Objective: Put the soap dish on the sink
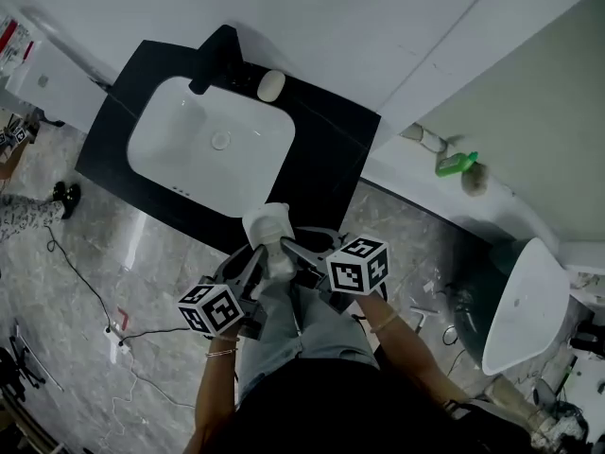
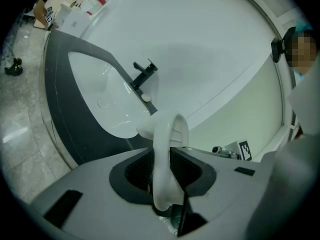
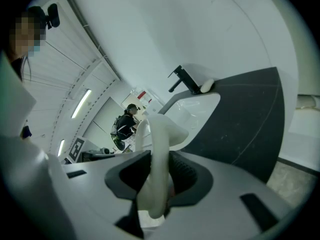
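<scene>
The white soap dish [image 1: 267, 223] hangs in the air just in front of the black counter [image 1: 326, 149], held from both sides. My left gripper [image 1: 255, 259] is shut on its rim from the lower left, my right gripper [image 1: 294, 250] from the lower right. In the left gripper view the soap dish [image 2: 168, 134] stands on edge between the dark pads [image 2: 140, 170]. The right gripper view shows the soap dish [image 3: 159, 134] pinched the same way. Beyond lies the white sink [image 1: 210, 145] with a black tap [image 1: 214, 60] and a pale soap bar [image 1: 271, 85] beside it.
A green bottle [image 1: 457, 165] lies on the white ledge at the right, above a white basin-shaped fixture [image 1: 519, 303]. Cables [image 1: 99, 305] trail over the marble floor at the left. Another person [image 3: 125, 124] stands far off in the right gripper view.
</scene>
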Tool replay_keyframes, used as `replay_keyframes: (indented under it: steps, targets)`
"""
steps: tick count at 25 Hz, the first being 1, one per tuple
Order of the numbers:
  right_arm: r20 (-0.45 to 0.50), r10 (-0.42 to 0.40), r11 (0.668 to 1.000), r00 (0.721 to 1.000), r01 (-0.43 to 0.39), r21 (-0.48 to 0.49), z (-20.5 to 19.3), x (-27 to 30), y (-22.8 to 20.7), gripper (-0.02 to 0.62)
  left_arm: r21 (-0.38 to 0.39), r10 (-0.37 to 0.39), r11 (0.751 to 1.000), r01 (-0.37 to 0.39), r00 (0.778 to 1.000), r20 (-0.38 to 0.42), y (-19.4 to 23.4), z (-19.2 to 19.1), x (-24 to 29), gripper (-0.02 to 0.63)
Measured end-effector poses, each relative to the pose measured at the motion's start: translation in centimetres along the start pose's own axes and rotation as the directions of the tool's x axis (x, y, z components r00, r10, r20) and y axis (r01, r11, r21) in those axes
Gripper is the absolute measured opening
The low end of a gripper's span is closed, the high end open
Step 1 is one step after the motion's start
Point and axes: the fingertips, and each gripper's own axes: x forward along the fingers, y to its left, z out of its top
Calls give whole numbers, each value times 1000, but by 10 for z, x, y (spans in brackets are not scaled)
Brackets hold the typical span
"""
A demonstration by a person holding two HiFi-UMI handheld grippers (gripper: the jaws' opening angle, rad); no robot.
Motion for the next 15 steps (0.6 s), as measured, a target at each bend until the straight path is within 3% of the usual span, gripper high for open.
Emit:
replay_keyframes:
  steps: [15]
  targets:
    - [-118,-52,999,992,53,3,-31,20,-40,123,16,44,999,-42,992,-120,35,-28,26,107]
